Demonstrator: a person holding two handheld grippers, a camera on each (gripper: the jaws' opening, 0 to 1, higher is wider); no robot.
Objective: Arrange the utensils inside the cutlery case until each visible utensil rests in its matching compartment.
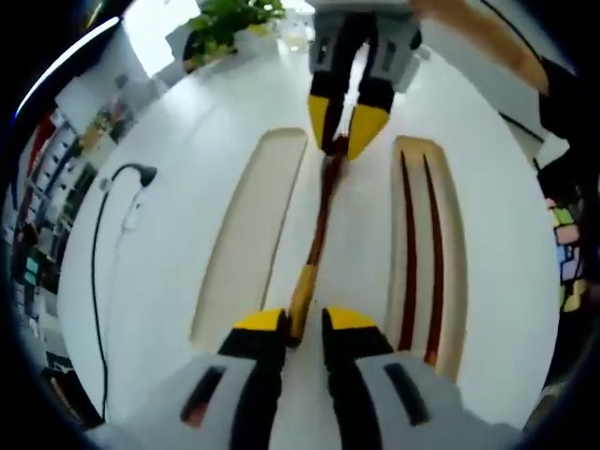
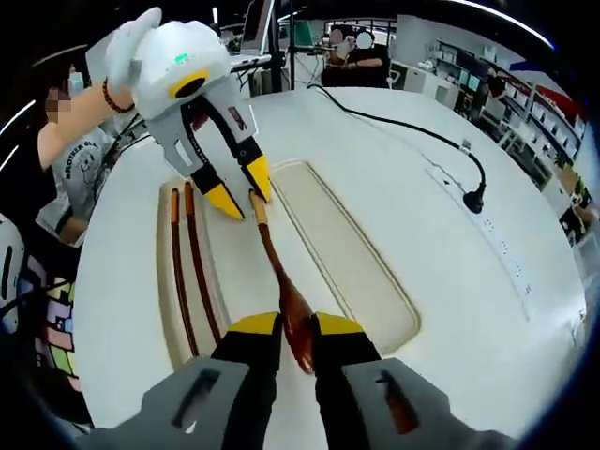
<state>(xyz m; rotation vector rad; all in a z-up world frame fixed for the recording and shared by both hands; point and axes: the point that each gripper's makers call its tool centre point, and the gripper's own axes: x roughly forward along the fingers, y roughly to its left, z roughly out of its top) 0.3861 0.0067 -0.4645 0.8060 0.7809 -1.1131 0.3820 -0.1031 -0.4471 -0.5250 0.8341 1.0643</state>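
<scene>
Both grippers, left [image 1: 305,323] and right [image 2: 298,330], are clamping the spoon [image 2: 279,281] lengthwise, handle end and bowl end, over the case [image 2: 347,248].

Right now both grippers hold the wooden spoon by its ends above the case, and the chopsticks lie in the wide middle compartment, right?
Not quite. The chopsticks lie in the narrow outer compartment; the wide compartment holds nothing, as the right gripper view shows. The left gripper and right gripper do hold the spoon.
</scene>
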